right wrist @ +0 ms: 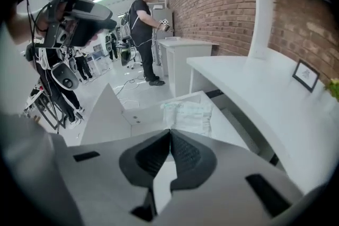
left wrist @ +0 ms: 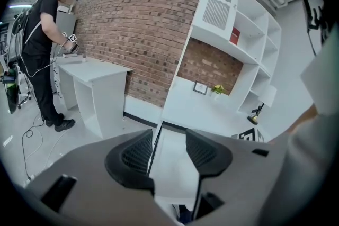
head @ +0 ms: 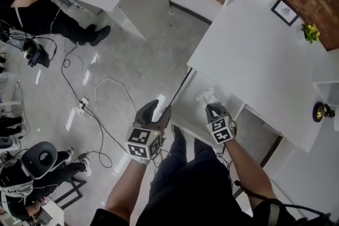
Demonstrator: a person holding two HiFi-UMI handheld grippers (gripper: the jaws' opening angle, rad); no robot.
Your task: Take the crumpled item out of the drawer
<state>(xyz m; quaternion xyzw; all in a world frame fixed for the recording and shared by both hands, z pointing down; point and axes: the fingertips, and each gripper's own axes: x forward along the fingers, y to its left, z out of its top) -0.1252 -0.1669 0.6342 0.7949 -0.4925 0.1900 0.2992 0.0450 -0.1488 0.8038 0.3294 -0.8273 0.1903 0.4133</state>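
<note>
Right gripper (right wrist: pixel 170 132): jaws pressed together, tips at near edge of the crumpled item (right wrist: pixel 188 114); can't tell if a fold is nipped. Item lies inside the drawer (right wrist: pixel 139 114), toward the back of its open part. Looks like thin white wrap or bag: prob v. light, soft, no stiffness, could slip or tear. Best pinch a raised crease on the side nearest drawer front. Left gripper (left wrist: pixel 168 135): jaws wide, at drawer's front-left corner, gripping nothing. Faint greenish print on item, unreadable; no other legible text.
</note>
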